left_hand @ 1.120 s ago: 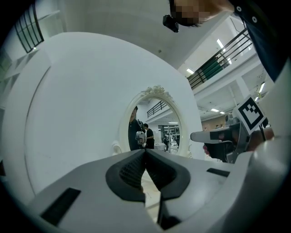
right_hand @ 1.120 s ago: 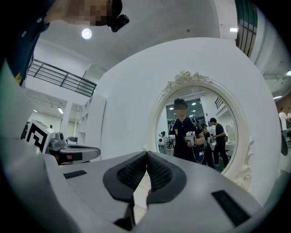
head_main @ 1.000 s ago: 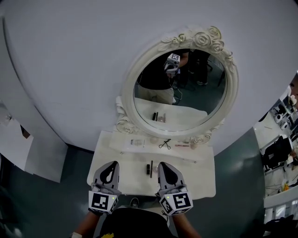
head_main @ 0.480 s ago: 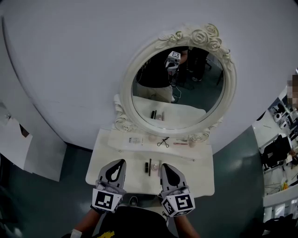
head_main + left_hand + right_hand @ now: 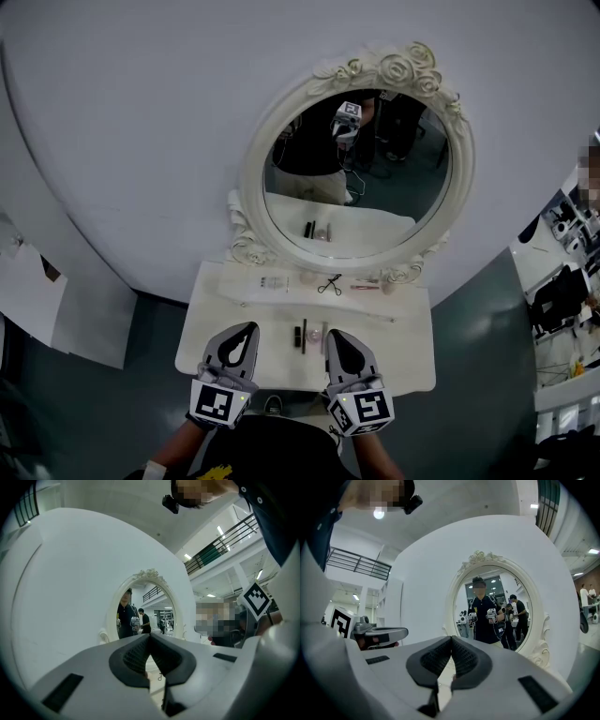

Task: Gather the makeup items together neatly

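tongs pressed together and empty on both sides: left tongs (image 5: 247,328), right tongs (image 5: 334,335); best spread one before reaching the dark tube (image 5: 304,336) on the counter (image 5: 403,361).

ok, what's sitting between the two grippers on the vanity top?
Head view: a slim dark stick and a small pale item lie between the left gripper and right gripper, nearer the right one.

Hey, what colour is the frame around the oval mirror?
Cream white, with moulded roses on top. The mirror frame shows best in the head view.
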A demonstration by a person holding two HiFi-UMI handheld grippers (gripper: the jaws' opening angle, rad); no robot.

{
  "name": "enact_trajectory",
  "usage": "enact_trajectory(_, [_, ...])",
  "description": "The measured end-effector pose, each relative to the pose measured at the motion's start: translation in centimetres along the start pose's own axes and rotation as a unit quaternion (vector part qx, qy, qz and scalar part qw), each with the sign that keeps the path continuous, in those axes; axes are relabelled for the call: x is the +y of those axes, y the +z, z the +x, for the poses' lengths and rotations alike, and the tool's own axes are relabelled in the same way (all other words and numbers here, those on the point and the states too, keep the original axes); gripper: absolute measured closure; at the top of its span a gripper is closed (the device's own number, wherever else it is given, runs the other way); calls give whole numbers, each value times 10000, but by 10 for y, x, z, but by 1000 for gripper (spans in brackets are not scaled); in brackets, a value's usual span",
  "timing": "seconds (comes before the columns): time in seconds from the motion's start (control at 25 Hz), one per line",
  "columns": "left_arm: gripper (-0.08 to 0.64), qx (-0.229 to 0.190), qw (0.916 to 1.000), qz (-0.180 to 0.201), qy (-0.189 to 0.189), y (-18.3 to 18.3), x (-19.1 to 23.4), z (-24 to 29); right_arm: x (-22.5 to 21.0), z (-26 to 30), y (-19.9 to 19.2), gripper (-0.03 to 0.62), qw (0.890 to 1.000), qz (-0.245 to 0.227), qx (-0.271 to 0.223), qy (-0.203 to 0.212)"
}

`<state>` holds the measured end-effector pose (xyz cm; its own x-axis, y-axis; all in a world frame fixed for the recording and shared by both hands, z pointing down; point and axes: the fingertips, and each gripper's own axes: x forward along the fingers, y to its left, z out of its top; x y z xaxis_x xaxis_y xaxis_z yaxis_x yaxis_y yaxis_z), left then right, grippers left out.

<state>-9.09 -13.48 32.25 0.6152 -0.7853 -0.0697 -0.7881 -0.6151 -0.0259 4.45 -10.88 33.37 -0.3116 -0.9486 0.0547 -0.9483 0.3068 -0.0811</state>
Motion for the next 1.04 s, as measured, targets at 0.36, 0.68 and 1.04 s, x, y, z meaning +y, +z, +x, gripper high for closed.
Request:
enact_trajectory(0.36, [546,-49,10000,10,46,1,5,-2,7,4,-3,578,10000,18,50,28])
enact_trajectory(0.68, [546,247,9996,108,63,-13,13,-8,14,9,-8,578,9998,111,93,132])
enact_trajectory(1.04, [546,3,9999,92,51,-8,10,1,9,10,-11,578,9998,61,132,98])
